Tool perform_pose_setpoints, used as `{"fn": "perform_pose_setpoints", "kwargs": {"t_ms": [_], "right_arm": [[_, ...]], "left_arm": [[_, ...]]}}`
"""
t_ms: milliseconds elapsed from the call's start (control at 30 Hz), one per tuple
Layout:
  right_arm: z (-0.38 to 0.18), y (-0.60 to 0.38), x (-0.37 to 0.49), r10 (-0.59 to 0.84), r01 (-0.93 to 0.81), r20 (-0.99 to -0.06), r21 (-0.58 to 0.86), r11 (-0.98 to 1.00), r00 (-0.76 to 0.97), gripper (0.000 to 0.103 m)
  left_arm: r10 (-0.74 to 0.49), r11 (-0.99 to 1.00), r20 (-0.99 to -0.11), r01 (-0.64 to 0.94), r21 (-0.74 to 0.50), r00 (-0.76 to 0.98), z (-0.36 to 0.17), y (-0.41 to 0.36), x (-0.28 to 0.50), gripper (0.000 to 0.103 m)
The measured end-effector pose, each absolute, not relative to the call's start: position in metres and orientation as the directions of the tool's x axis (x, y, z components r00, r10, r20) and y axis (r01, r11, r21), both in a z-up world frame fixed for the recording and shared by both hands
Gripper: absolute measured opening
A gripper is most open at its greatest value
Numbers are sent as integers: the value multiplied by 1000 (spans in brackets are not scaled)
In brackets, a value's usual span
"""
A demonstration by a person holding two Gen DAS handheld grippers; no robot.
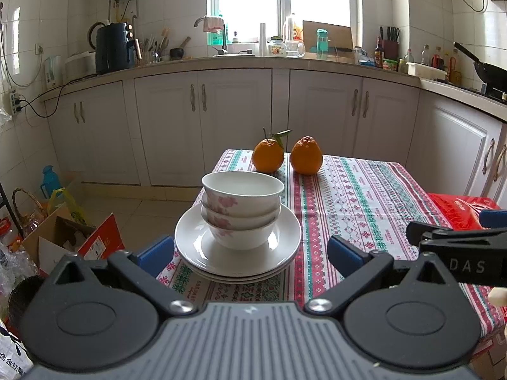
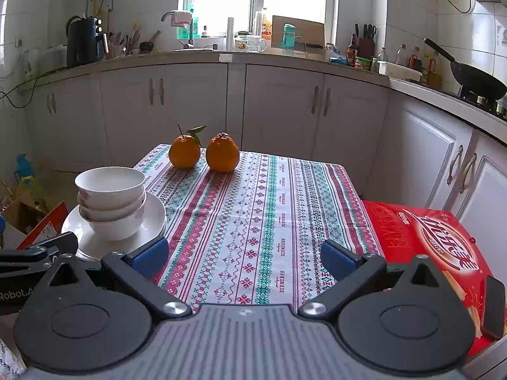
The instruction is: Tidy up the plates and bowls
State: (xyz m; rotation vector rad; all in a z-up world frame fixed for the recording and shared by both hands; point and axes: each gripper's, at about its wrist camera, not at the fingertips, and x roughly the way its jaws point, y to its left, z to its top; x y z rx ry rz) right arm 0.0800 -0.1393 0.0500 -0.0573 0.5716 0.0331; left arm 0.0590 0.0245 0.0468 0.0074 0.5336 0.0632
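Observation:
Three white bowls with pink flowers [image 1: 242,209] are nested in a stack on a stack of white plates [image 1: 285,240] at the table's left edge. The same bowls [image 2: 111,201] and plates [image 2: 155,218] show at the left in the right wrist view. My left gripper [image 1: 250,255] is open and empty, just short of the plates, its blue pads either side of them. My right gripper [image 2: 244,258] is open and empty over the patterned tablecloth [image 2: 263,221], to the right of the stack. Its body shows in the left wrist view [image 1: 459,247].
Two oranges [image 1: 288,156] sit at the table's far edge. A red box [image 2: 437,247] lies at the table's right side with a dark phone [image 2: 492,307] on it. Cardboard boxes and bags [image 1: 63,237] stand on the floor to the left. Kitchen cabinets [image 1: 234,120] stand beyond.

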Motion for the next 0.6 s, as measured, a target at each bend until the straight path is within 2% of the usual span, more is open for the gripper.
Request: {"fn": "perform_pose_setpoints", "kwargs": {"t_ms": [600], "right_arm": [[51, -140, 79, 11, -43, -539, -47, 998, 842, 103]], "left_arm": [[68, 998, -507, -63, 29, 859, 46, 23, 59, 102]]}}
